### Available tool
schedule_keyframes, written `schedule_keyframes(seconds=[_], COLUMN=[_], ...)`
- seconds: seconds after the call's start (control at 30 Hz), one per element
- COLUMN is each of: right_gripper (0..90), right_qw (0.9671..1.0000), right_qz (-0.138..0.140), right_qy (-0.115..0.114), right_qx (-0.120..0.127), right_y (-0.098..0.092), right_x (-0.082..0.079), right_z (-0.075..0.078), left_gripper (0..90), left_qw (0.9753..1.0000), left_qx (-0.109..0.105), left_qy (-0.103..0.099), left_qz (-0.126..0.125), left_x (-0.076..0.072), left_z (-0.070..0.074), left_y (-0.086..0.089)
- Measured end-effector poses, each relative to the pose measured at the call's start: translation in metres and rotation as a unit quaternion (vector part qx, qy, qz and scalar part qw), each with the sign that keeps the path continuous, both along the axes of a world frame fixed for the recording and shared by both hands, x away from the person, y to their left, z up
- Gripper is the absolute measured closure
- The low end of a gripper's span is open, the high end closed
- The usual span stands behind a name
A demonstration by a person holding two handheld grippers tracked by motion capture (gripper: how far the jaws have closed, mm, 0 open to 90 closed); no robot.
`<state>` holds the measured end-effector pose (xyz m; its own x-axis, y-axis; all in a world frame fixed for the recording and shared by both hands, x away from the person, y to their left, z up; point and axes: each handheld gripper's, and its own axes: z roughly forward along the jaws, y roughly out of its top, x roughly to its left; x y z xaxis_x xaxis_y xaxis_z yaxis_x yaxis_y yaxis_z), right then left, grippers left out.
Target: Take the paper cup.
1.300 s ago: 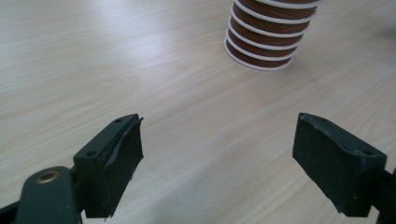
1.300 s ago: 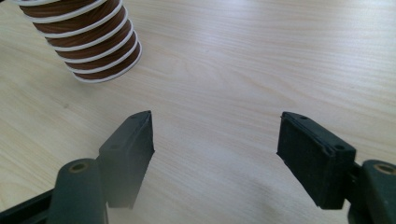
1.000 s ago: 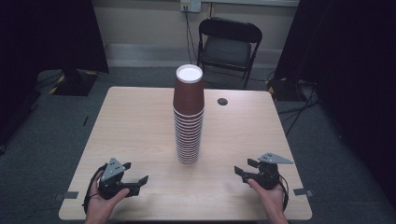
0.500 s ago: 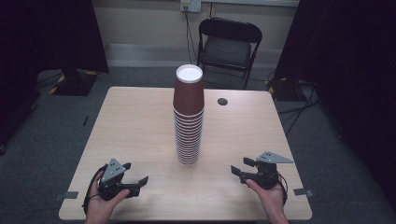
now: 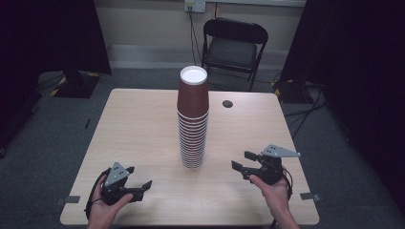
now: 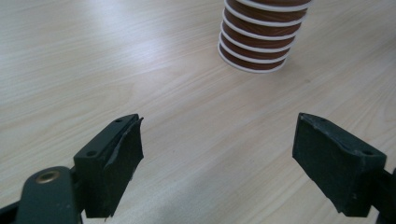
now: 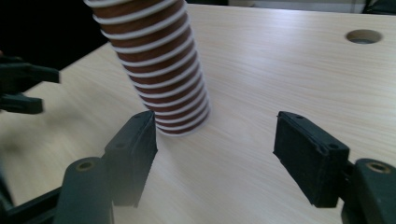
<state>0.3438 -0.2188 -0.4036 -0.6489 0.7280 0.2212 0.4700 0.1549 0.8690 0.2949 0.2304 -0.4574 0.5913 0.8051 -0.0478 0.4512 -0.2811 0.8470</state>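
Observation:
A tall stack of brown paper cups [image 5: 193,119] with white rims stands upside down in the middle of the light wooden table [image 5: 138,124]. The stack's base [image 6: 254,44] lies ahead of my left gripper [image 6: 217,161], which is open and holds nothing. In the high view that left gripper [image 5: 138,180] rests near the front left edge, held by a hand. My right gripper [image 5: 243,161] is open at the front right, pointing left toward the stack. Its jaws stand wide apart with the stack's lower part [image 7: 161,74] just beyond them, and the right gripper [image 7: 215,149] is empty.
A round cable hole [image 5: 228,103] sits in the table's far right part, also seen as a hole [image 7: 363,36] past the right jaws. A black folding chair [image 5: 232,45] stands behind the table. Grey carpet surrounds it, with dark curtains at both sides.
The right gripper has shifted slightly left toward the cup stack. The left gripper has stayed nearly still, and the stack has not moved.

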Motion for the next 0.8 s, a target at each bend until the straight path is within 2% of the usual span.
schedule_keyframes(seconds=[0.07, 0.17, 0.27, 0.37, 0.5, 0.8], right_gripper=[29.8, 28.5, 26.6, 23.7, 17.4, 15.6], right_qw=[0.9999, 0.9997, 0.9993, 0.9989, 0.9978, 0.9943], right_qz=[0.002, 0.002, 0.015, 0.031, 0.041, 0.058], right_qy=[-0.012, -0.024, -0.031, -0.034, -0.047, -0.084], right_qx=[-0.006, -0.002, 0.013, 0.01, 0.019, 0.031], right_y=[0.003, 0.005, 0.007, 0.015, 0.023, 0.039], right_x=[0.001, 0.004, 0.008, 0.01, 0.013, 0.022], right_z=[0.006, 0.017, 0.026, 0.034, 0.047, 0.081], left_gripper=[15.8, 16.5, 17.0, 17.3, 17.4, 18.1], left_qw=[1.0, 0.9998, 0.9998, 0.9998, 0.9998, 0.9999], left_qx=[0.003, 0.011, -0.003, -0.001, 0.004, 0.006], left_qy=[-0.001, 0.005, 0.015, 0.014, 0.012, 0.012], left_qz=[0.002, 0.013, 0.014, 0.016, 0.013, 0.01], left_x=[0.0, 0.0, 0.002, 0.001, 0.0, -0.001], left_z=[0.001, 0.0, -0.002, -0.002, -0.002, -0.002], left_y=[0.0, 0.0, 0.002, 0.003, 0.002, 0.001])
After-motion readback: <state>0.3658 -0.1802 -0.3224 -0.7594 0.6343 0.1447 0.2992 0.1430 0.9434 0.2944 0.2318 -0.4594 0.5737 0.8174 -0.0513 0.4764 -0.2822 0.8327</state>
